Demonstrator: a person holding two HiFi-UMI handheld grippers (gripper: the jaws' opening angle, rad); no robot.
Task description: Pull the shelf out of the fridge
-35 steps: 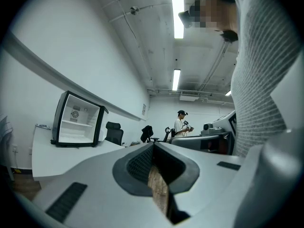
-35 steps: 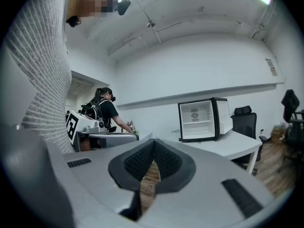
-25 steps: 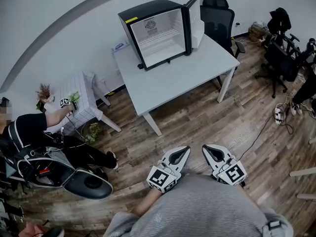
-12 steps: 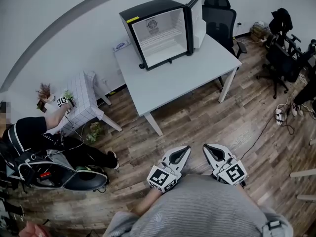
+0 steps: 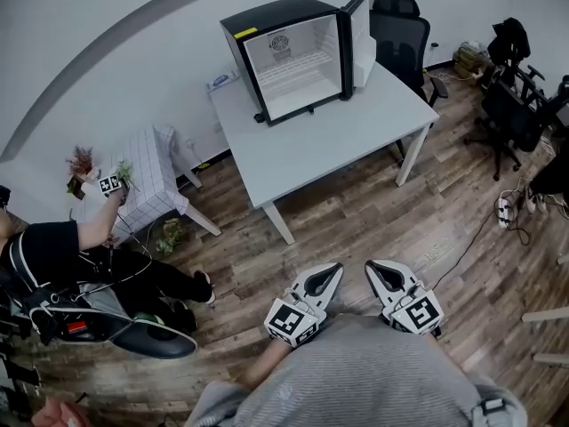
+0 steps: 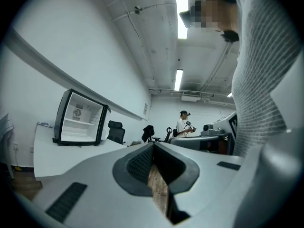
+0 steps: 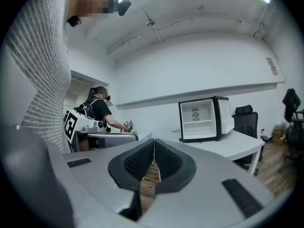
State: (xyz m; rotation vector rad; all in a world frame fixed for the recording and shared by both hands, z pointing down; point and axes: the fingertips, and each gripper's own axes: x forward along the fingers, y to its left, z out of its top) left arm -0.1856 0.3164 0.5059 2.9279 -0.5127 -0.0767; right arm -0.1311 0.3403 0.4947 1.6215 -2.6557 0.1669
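Sweater [image 5: 356, 376] hides the rear of my left hand-held gripper [image 5: 334, 269] and right hand-held gripper [image 5: 372, 266], both pressed together; fridge [image 5: 277, 14] shelf [image 5: 292, 67] faint, well ahead.

The head view looks steeply down from above the person. The left gripper [image 5: 332, 271] and right gripper [image 5: 373, 269] sit near its bottom edge, with the fridge [image 5: 298, 56] and table [image 5: 338, 145] well beyond their fingertips. Each gripper view looks low along its own fingers. All three views share the fridge, which lies far off, left of the left fingers and right of the right fingers.
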